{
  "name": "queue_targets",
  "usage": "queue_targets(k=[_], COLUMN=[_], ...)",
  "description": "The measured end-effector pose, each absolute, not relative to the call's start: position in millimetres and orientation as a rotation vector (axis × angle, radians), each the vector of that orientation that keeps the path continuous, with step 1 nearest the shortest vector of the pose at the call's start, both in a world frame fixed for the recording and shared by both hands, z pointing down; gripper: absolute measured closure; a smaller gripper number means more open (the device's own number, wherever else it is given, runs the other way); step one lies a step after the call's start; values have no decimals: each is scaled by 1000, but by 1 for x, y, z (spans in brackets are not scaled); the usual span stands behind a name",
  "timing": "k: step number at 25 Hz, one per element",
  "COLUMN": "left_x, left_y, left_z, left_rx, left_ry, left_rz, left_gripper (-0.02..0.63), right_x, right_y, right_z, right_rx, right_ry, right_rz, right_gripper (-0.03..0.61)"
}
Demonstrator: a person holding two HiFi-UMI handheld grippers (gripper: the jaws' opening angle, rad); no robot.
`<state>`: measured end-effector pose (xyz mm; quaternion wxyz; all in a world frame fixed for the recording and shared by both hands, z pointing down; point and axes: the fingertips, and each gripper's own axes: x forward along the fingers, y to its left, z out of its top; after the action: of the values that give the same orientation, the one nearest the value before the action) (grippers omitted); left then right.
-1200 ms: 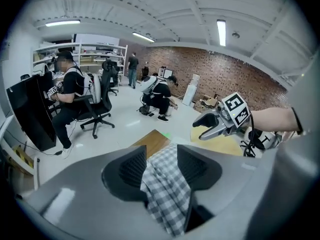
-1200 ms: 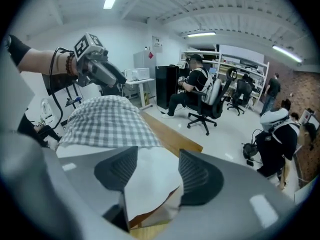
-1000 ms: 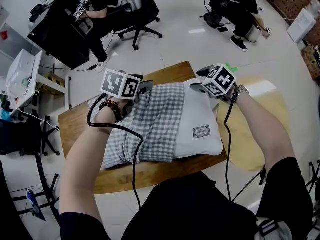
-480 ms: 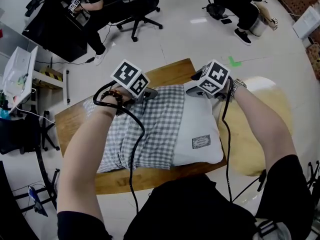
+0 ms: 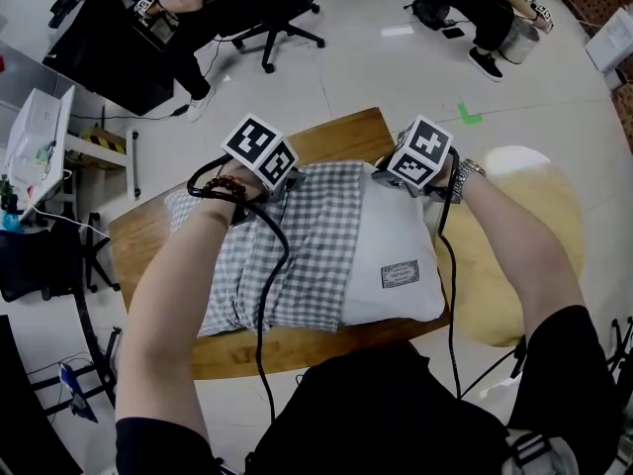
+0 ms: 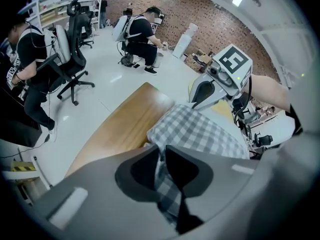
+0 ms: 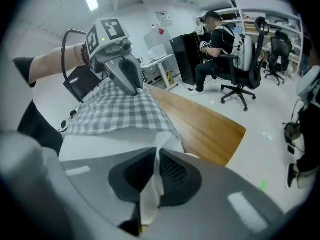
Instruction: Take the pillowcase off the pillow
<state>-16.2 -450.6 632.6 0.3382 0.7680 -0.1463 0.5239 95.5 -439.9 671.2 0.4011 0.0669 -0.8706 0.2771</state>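
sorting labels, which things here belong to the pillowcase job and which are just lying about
Job:
grey checked fabric pillowcase
white pillow
left gripper, jaws just closed on pillowcase
right gripper, jaws just closed on pillow corner

Lying about:
black office chair
green tape mark

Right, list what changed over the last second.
The left hand-held gripper and right hand-held gripper dropped to the far edge; their jaws have just been closing, left onto the checked pillowcase, right onto the corner of the white pillow. Pillow and wooden table stayed put.
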Motion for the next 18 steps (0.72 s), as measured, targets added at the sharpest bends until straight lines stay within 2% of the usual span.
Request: queue_targets(k=[1, 3, 18], left_x=[-18, -24, -114], left_y=[-449, -450, -430], left_z=[632, 628, 578], left_rx=[2009, 2022, 2033], left_ry=[-401, -444, -782], left_rz=[1362, 1351, 1286], left_gripper=[583, 601, 604], right_x=[96, 97, 128], right_y=[-437, -435, -404], right_z=[671, 668, 586], right_rx=[189, 232, 600], right_ry=[-2206, -2215, -2212], right_rz=[689, 687, 564], right_gripper=[566, 569, 571])
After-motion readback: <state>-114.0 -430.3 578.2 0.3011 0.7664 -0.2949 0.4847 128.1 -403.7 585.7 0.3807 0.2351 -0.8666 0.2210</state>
